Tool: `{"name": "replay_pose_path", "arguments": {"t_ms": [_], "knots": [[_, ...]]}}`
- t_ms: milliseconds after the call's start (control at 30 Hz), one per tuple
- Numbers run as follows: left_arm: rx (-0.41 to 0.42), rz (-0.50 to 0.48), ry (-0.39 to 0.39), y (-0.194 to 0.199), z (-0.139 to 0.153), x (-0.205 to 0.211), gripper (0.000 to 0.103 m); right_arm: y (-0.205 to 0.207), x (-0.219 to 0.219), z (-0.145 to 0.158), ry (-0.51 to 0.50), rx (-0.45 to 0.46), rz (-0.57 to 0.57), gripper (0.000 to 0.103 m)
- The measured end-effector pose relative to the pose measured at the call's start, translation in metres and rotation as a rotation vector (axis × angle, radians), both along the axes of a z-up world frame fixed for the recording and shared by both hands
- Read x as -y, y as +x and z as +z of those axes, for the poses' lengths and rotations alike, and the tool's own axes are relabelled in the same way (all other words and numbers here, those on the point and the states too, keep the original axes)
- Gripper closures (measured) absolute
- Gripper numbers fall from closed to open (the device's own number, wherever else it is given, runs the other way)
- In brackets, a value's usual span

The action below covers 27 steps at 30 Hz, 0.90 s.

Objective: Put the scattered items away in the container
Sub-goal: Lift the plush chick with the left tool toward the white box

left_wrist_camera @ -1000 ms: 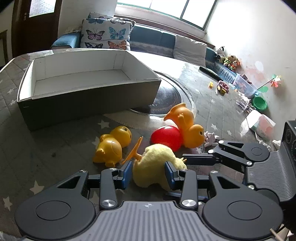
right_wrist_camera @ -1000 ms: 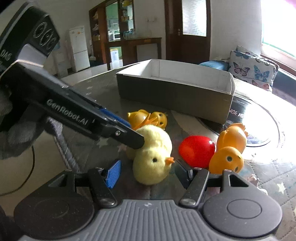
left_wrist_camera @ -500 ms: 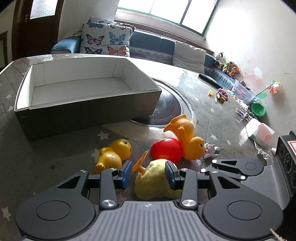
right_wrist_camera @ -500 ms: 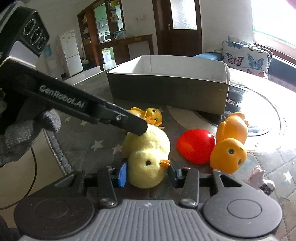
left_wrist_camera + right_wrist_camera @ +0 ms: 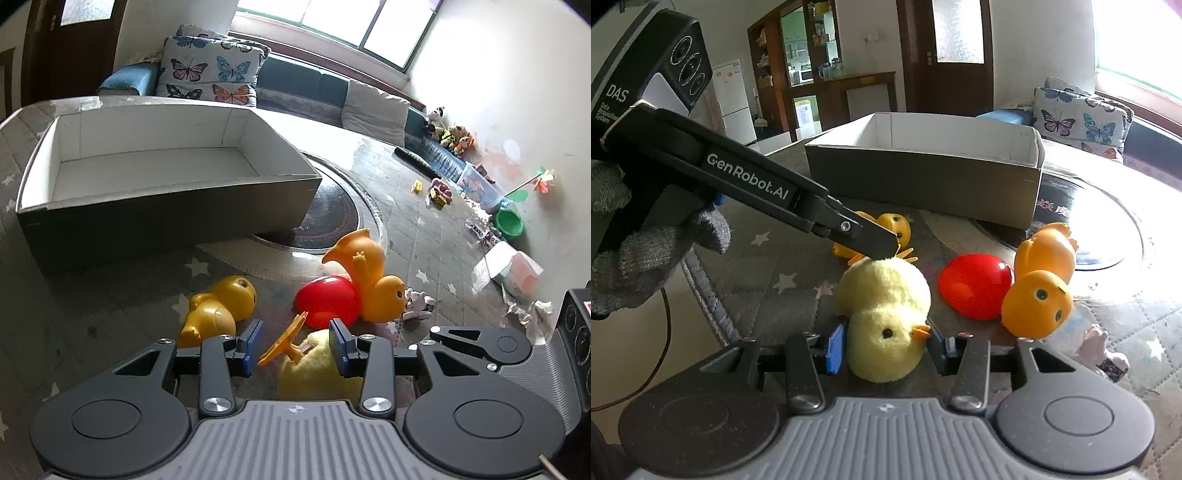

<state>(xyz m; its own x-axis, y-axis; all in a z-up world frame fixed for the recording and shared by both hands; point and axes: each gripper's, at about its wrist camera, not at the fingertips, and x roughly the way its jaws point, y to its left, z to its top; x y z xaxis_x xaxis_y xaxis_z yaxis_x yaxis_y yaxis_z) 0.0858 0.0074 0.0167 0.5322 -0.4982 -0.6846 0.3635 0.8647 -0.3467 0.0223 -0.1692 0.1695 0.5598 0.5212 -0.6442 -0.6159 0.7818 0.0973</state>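
Yellow plush chick (image 5: 886, 317) sits clamped between the right gripper (image 5: 888, 345) pads.

Your right tool (image 5: 886, 347) points down at the tabletop, its blue pads pressed on either side of the plush chick's (image 5: 882, 321) head; the jaws have just been closing, then eased a touch. Your left tool (image 5: 295, 341) angles down from the left of the right-wrist view, jaws standing apart, the right pad touching the chick's body, the left pad clear of it. Your left hand (image 5: 646, 258), in a grey knit glove, wraps that tool's handle.
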Motion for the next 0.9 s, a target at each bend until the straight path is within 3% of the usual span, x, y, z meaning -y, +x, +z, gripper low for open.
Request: {"name": "replay_pose_path", "arguments": {"t_ms": [233, 400, 900], "knots": [[0.002, -0.019, -0.028, -0.004, 0.002, -0.002, 0.062, 0.001, -0.002, 0.000, 0.000, -0.006, -0.012, 0.059], [0.028, -0.039, 0.014, -0.007, 0.004, 0.002, 0.061, 0.002, -0.003, 0.001, -0.002, -0.006, -0.005, 0.059], [0.011, -0.078, -0.034, -0.001, -0.003, 0.000, 0.059, 0.003, -0.005, -0.001, -0.004, -0.008, 0.001, 0.059]]}}
